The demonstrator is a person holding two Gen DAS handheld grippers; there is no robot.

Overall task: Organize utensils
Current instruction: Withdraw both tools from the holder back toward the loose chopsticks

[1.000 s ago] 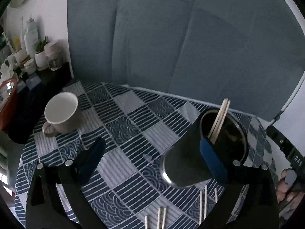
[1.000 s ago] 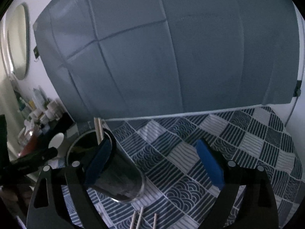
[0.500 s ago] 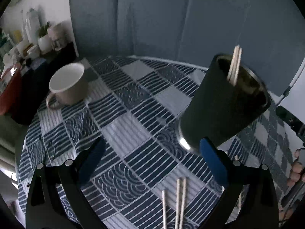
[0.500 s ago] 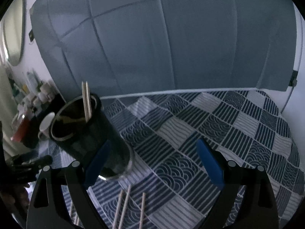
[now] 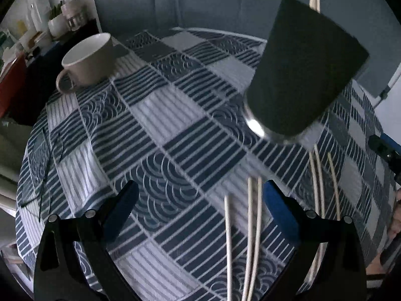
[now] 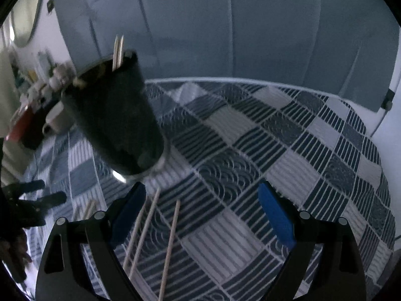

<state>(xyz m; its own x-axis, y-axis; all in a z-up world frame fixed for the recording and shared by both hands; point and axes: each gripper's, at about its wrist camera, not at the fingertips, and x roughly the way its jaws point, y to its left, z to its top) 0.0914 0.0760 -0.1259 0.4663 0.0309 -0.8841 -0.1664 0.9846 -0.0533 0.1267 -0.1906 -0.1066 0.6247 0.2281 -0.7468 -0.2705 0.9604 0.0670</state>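
A: Why is the cup [image 5: 303,70] stood upright mid-bench [image 5: 155,115]?
B: So the pair of sticks [image 6: 118,50] inside is kept propped; loose chopsticks [image 5: 250,238] are left flat near it.
A: And each hand-held gripper?
B: Left [image 5: 200,200] and right [image 6: 201,202] are held apart, nothing clamped.

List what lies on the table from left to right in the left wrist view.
White mug → three loose chopsticks lying together → dark cup holding chopsticks → more loose chopsticks near the right edge.
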